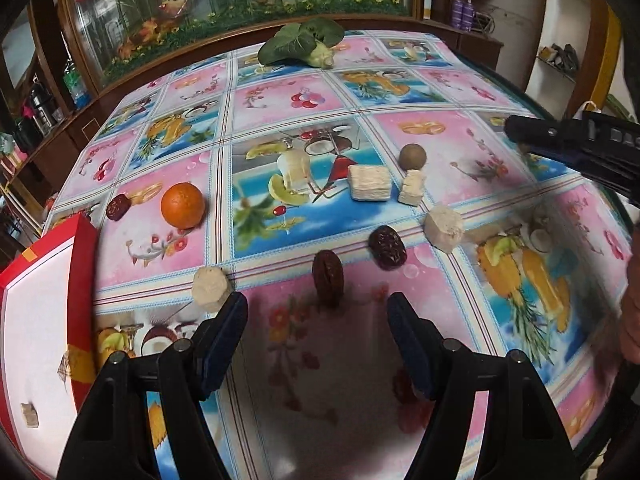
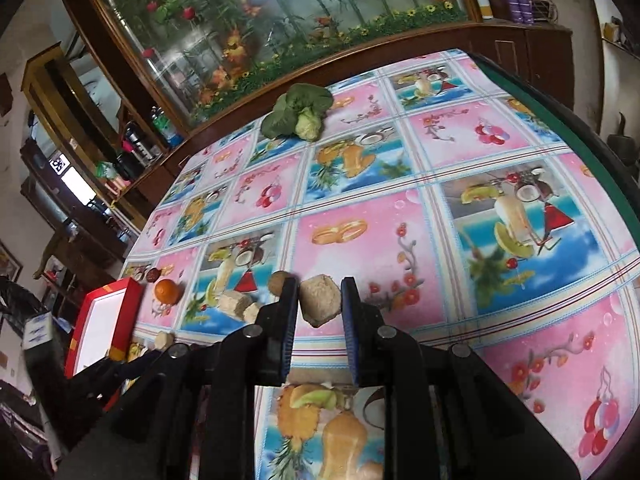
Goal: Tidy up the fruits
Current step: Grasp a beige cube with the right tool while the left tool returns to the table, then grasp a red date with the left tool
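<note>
Box (image 1: 40, 320) holds one beige chunk (image 1: 30, 415); left claw (image 1: 316, 316) gapes, right claw (image 2: 320, 300) grips another chunk (image 2: 319, 305).

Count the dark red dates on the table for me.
3. One date lies left of the orange, one beside a pale hexagonal chunk, one ahead of the open left tongs. Others may be hidden.
</note>
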